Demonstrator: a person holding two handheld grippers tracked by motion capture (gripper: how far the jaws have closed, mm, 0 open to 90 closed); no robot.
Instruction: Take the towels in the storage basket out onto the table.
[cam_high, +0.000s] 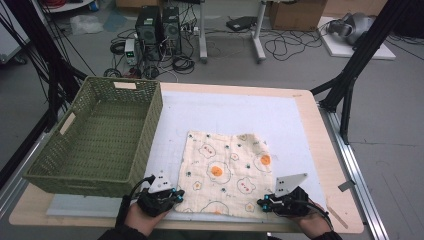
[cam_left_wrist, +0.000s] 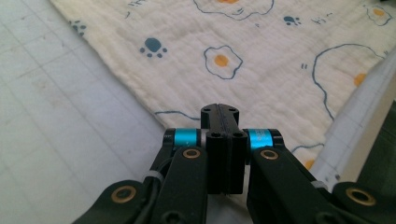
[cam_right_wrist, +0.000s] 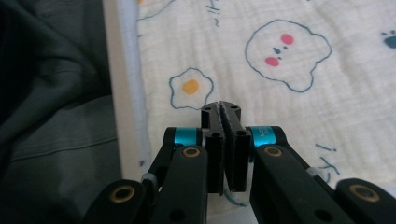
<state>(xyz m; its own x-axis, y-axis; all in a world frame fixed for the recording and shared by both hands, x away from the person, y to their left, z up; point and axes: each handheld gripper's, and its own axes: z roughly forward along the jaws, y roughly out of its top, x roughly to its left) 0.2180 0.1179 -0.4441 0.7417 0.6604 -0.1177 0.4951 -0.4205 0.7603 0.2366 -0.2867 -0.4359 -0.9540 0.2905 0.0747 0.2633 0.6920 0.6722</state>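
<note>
1. Cloth (cam_high: 227, 172): a thin, cream, square piece printed with fried eggs, bear faces and paw prints. It lies spread flat on the white mat (cam_high: 235, 112) on the desk (cam_high: 334, 165), near the person's edge and just right of the green woven basket (cam_high: 95, 135).
2. Handling, as I judge it: light, limp, no stiffness. It will drape and sag from whatever point is lifted, and fold over itself if dragged. Crinkled gauze texture, so probably not slippery between serrated pads. Not fragile.
3. Left gripper (cam_high: 176, 194): sits at the near-left corner of the cloth. In the left gripper view its jaws are pressed together, tips (cam_left_wrist: 220, 112) over the cloth's edge. Can't tell if any fabric is pinched between them; none is visible in the seam.
4. Right gripper (cam_high: 264, 202): at the near-right corner. Its own view shows the jaws closed, a hairline gap at the tips (cam_right_wrist: 221, 110), cloth under and beyond them. Again no fabric visibly caught.
5. Where to grip: the two near corners, one per gripper, biting in past the hem so the thin layer doesn't slip out.
6. Risk: a single flat layer on a mat is hard to pick up; the pads may close on nothing.
</note>
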